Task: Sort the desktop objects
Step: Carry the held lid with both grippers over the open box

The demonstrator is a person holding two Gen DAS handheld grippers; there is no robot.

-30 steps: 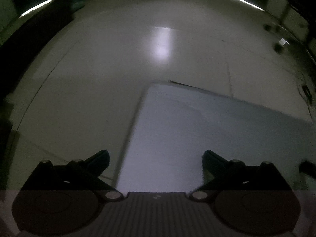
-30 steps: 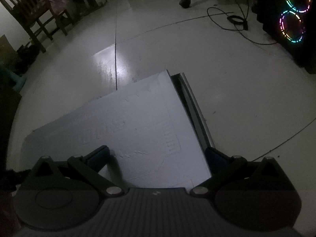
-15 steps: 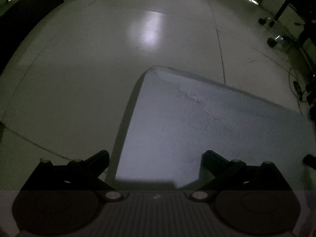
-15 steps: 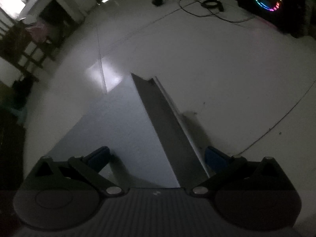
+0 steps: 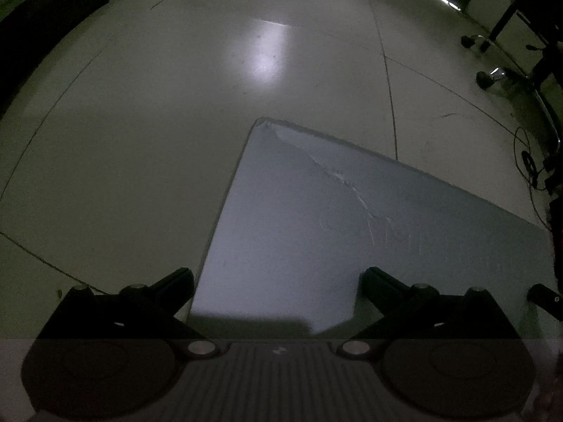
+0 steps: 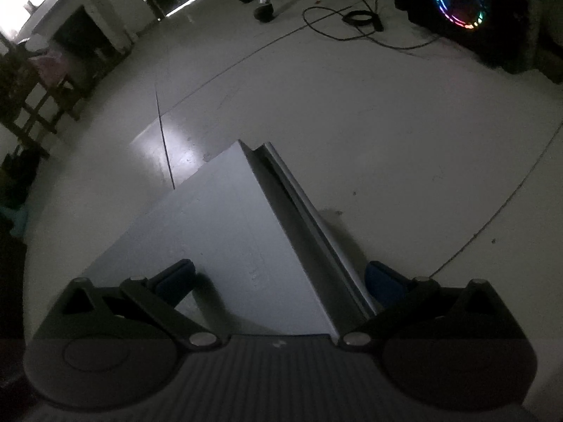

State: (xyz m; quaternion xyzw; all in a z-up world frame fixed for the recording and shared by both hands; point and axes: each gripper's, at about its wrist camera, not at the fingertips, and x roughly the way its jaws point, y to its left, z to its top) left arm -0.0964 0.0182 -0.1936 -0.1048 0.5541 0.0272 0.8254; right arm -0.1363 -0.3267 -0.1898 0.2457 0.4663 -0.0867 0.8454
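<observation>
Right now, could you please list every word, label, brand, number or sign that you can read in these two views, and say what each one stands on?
None can be read in either view.
Grey box: only creases and faint marks on its top, no legible characters.
Left gripper and right gripper: each body carries a tiny pale mark, too small to read.
Lit ring: coloured lights only, no text.
</observation>
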